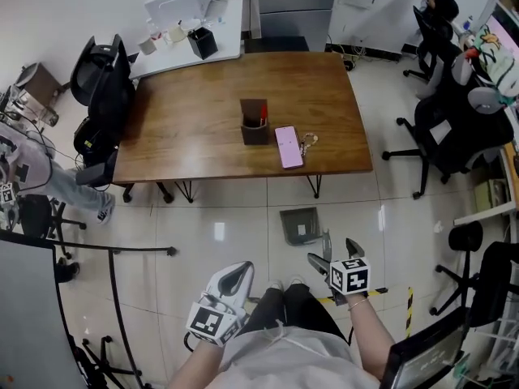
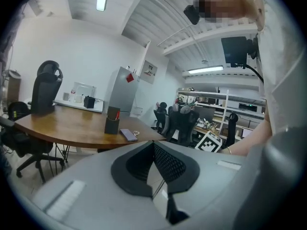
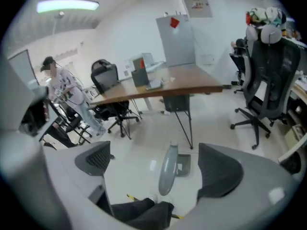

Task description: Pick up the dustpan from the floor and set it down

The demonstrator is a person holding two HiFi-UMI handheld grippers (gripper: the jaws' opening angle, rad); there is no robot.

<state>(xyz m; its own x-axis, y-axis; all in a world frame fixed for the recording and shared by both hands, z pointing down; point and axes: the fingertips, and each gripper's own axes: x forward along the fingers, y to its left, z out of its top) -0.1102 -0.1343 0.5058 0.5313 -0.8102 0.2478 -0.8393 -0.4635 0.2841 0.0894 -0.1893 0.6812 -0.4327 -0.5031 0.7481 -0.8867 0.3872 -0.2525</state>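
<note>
The grey dustpan (image 1: pixel 300 225) rests on the tiled floor in front of the table, its long handle (image 1: pixel 327 245) rising toward me. In the right gripper view the pan (image 3: pixel 183 165) lies flat and the handle (image 3: pixel 167 169) stands upright between the jaws, clear of both pads. My right gripper (image 1: pixel 336 254) (image 3: pixel 158 166) is open, wide around the handle. My left gripper (image 1: pixel 233 277) (image 2: pixel 153 164) hovers at the lower left, pointing nearly level toward the table. Its pads are pressed together with nothing between them.
A wooden table (image 1: pixel 203 128) carries a dark pen holder (image 1: pixel 254 121) and a pink phone (image 1: pixel 289 147). Office chairs (image 1: pixel 446 132) stand at the right and a black chair (image 1: pixel 101 79) at the left. A person (image 1: pixel 32 168) stands far left. Yellow-black tape (image 1: pixel 409 302) marks the floor.
</note>
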